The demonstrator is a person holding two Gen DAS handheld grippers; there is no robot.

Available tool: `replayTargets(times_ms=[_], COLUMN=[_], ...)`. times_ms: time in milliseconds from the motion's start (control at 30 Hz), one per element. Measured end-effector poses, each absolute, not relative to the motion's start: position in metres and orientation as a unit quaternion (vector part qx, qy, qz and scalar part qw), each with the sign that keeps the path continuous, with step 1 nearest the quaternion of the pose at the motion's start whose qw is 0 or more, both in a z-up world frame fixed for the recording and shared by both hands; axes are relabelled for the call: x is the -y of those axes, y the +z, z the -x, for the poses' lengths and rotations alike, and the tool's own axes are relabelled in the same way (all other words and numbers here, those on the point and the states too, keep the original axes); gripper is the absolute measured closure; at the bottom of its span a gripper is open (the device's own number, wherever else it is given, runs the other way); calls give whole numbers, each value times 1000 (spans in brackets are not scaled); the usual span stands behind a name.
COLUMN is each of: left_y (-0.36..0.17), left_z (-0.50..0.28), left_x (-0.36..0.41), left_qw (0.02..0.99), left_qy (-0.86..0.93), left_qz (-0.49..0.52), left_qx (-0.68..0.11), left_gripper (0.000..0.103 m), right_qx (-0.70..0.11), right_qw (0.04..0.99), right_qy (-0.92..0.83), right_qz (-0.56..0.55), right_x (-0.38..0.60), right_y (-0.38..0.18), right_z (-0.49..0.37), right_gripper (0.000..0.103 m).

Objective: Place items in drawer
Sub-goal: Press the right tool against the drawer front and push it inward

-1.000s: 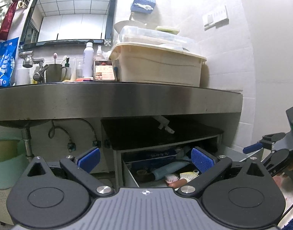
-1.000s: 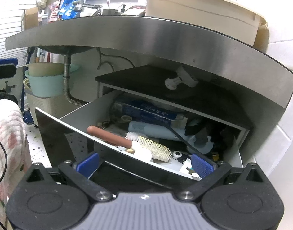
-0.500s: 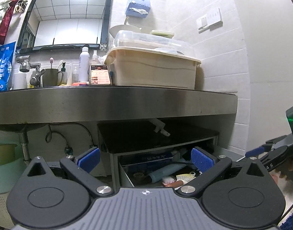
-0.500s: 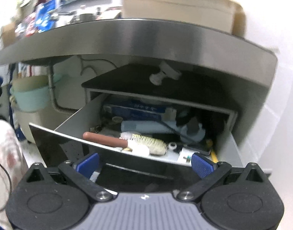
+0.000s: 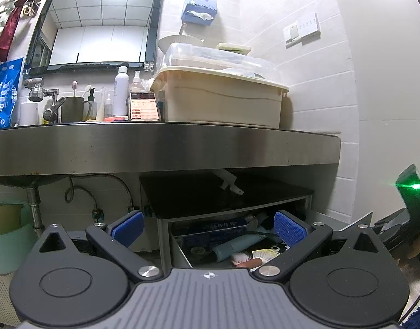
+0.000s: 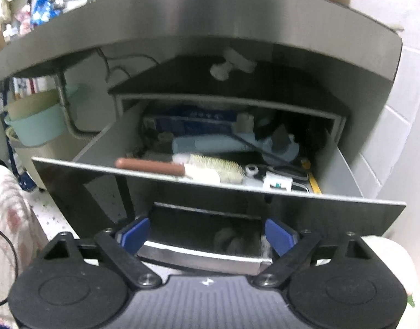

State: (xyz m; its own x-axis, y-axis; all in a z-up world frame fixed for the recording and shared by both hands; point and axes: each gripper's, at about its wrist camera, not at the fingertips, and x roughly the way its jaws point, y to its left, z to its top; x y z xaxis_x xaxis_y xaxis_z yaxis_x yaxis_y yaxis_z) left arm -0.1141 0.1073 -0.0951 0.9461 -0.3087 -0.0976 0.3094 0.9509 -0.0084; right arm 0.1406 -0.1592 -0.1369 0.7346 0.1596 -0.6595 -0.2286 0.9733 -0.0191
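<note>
The drawer (image 6: 100, 148) under the steel counter stands pulled open, with a dark glossy front panel (image 6: 210, 205). Inside lie a brush with a brown handle (image 6: 179, 168), a pale blue tube (image 6: 210, 145), a blue box (image 6: 190, 122) and small white parts. My right gripper (image 6: 208, 235) is open and empty, low in front of the drawer front. My left gripper (image 5: 208, 226) is open and empty, facing the drawer (image 5: 179, 252) from further back; the brush (image 5: 253, 257) and tube (image 5: 237, 246) show between its fingers.
The steel counter (image 5: 166, 148) overhangs the drawer and carries a beige bin (image 5: 220, 101), bottles, a mug, a phone and a tap. A drain pipe (image 6: 64, 109) and a green basin (image 6: 37, 126) are at the left. The tiled wall (image 6: 388, 123) is at the right.
My right gripper has dropped lower and swung to face the drawer front squarely. My left gripper has sunk a little and the view has tilted up; both stay open.
</note>
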Motion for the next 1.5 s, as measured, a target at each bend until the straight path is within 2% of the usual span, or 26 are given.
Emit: replayTargets(times_ms=[67,300,700,833,1500], left_y=[-95,-96,-96,-96,-98], left_z=[114,114,113,113,112], left_x=[-107,-106,-107,-106,-107], left_qw=[986,985,985,985,985], left_qy=[-157,-162,-163,-165,-164], left_qz=[-5,-7,-3,-7,1], left_qx=[-48,-51,-54,-53,-57], left_gripper=[1,1,1,1,1], right_qx=[-362,-388,-390,-392,-392], right_qw=[926,918,918,917,917], right_qy=[103,85,69,63,29], right_qz=[37,6,35,49,62], right_x=[161,166,151,142,139], right_y=[-141,-151,-154,-157,-165], right_z=[-146,-161,-171,-175,-189], right_gripper=[16,17,10,2,0])
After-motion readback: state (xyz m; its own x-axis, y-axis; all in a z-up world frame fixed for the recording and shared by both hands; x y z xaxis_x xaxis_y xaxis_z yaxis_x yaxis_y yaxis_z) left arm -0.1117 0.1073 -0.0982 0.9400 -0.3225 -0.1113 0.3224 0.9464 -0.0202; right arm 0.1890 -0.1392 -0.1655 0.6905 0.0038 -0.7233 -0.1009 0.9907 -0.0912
